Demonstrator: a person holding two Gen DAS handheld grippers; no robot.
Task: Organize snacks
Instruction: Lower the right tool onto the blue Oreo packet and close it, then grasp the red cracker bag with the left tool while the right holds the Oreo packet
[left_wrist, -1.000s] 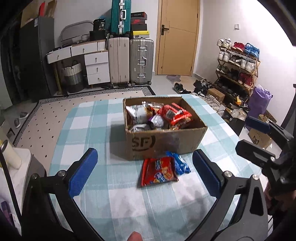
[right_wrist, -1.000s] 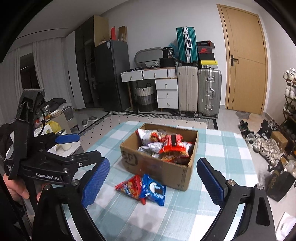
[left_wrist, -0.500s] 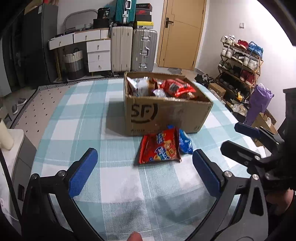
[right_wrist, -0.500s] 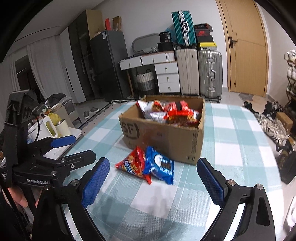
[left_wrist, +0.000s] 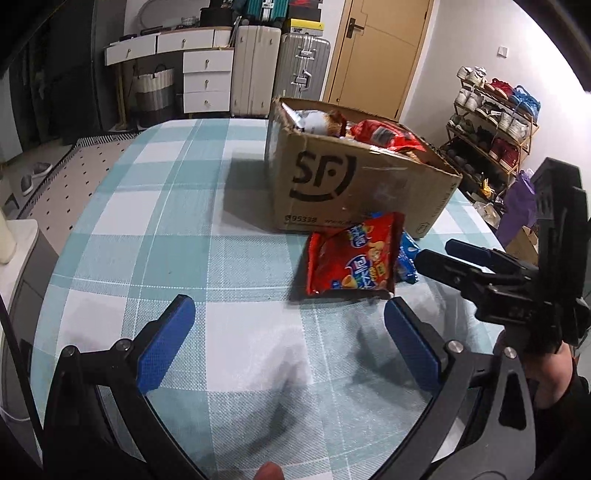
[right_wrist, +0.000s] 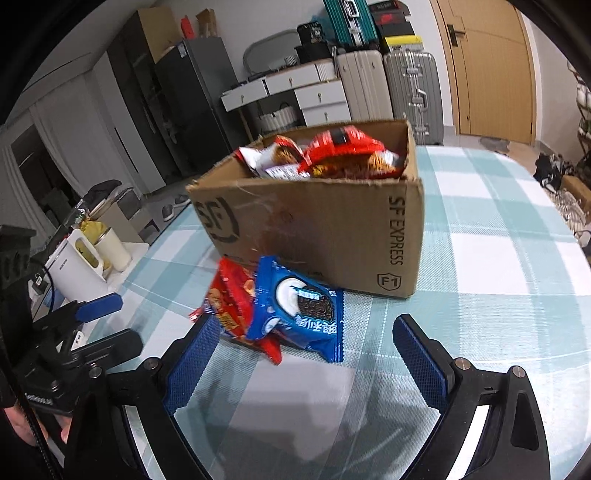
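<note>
Ahead of both empty, wide-spread grippers, left (left_wrist: 286, 338) and right (right_wrist: 308, 363), a red snack bag (left_wrist: 352, 256) overlaps a blue cookie pack (right_wrist: 301, 308), whose printed face only the right wrist view shows.

Even, fairly bright indoor light falls from overhead. The cardboard box (left_wrist: 354, 177) casts a soft shadow toward 9 o'clock on the surface (left_wrist: 166, 221). Fisheye bending and black vignetting crowd the corners; the right wrist view shows slight motion blur.
</note>
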